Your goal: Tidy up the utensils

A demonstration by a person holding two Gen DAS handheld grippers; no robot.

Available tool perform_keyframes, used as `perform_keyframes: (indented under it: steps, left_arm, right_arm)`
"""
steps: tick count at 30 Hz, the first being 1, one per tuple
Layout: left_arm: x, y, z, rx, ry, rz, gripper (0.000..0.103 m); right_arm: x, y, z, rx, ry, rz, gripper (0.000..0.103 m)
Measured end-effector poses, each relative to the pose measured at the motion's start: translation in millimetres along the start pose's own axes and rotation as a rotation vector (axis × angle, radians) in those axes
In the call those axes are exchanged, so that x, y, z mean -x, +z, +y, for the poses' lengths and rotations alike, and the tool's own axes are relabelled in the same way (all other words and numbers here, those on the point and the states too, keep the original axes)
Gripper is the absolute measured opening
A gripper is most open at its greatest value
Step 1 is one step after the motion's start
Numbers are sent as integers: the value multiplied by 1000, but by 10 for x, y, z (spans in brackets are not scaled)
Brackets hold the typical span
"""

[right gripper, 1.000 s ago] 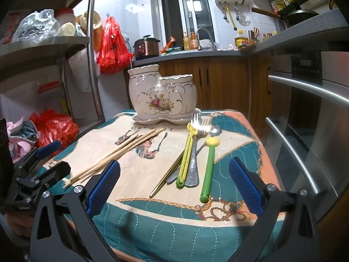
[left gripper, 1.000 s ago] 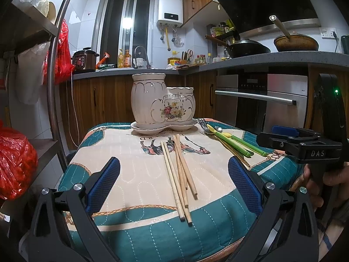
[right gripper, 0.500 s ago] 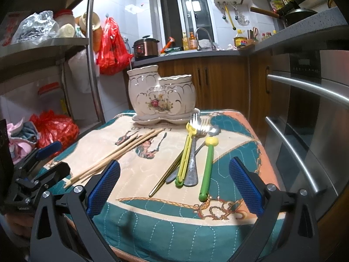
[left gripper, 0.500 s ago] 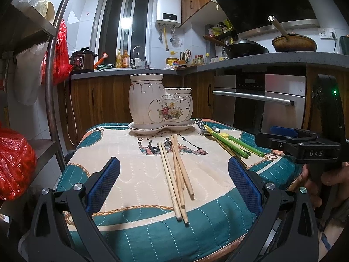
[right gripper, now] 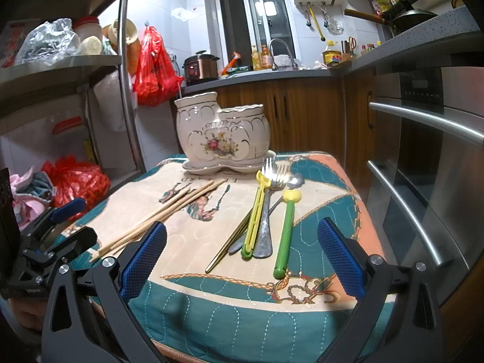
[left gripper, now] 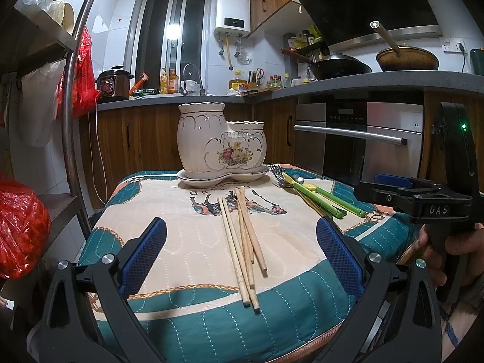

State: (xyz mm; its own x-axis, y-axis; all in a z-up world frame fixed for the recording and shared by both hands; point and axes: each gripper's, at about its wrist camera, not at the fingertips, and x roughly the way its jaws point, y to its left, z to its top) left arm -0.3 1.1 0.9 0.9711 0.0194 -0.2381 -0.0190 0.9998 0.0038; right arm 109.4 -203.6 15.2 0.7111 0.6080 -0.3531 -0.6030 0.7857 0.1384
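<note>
A cream ceramic two-pot utensil holder (left gripper: 220,148) (right gripper: 224,136) stands on its saucer at the far side of a quilted cloth (left gripper: 187,242). Several wooden chopsticks (left gripper: 242,242) (right gripper: 157,214) lie in front of my open, empty left gripper (left gripper: 242,257). A pile of utensils lies on the right: a yellow-green fork (right gripper: 255,214), a green-handled utensil (right gripper: 286,230), a metal fork (right gripper: 266,211) and a gold chopstick (right gripper: 230,245). My right gripper (right gripper: 242,257) is open and empty just short of that pile, and shows in the left wrist view (left gripper: 393,190).
A metal rack (right gripper: 127,90) with red bags (right gripper: 75,184) stands to the left of the table. An oven front with steel handles (right gripper: 423,121) is close on the right. Wooden cabinets and a cluttered counter (left gripper: 181,96) lie behind.
Both grippers have shifted only slightly; the left view has drifted a little rightward and down. Nothing was taken hold of or moved on the cloth.
</note>
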Motion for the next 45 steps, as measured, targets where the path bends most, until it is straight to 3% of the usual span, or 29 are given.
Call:
perform_keyframes:
  steps: [19,28,31,35,41,45]
  left_arm:
    - [-96,246,-64,-30,42,89,98]
    - [-235,336,-49,-37,57,151,98]
    - [-322,370,6,-20,53,189,97]
    - [-468,407,119,14,30,250,90]
    - [-744,439,291,81,-30,386,61]
    - [-887,468,259,66,-77,458,55]
  right_arm:
    - [-16,146,-148,-31,-31,53,99]
    - [-110,273,-184,-29,-52,110,95]
    - [-180,333,-191,-21,-66,141,89]
    - [-305,377,-256,-21,-83,199,70]
    - [-565,414,-447,-33,-97,326,56]
    - [-741,418,-466,-12,-80,413,52]
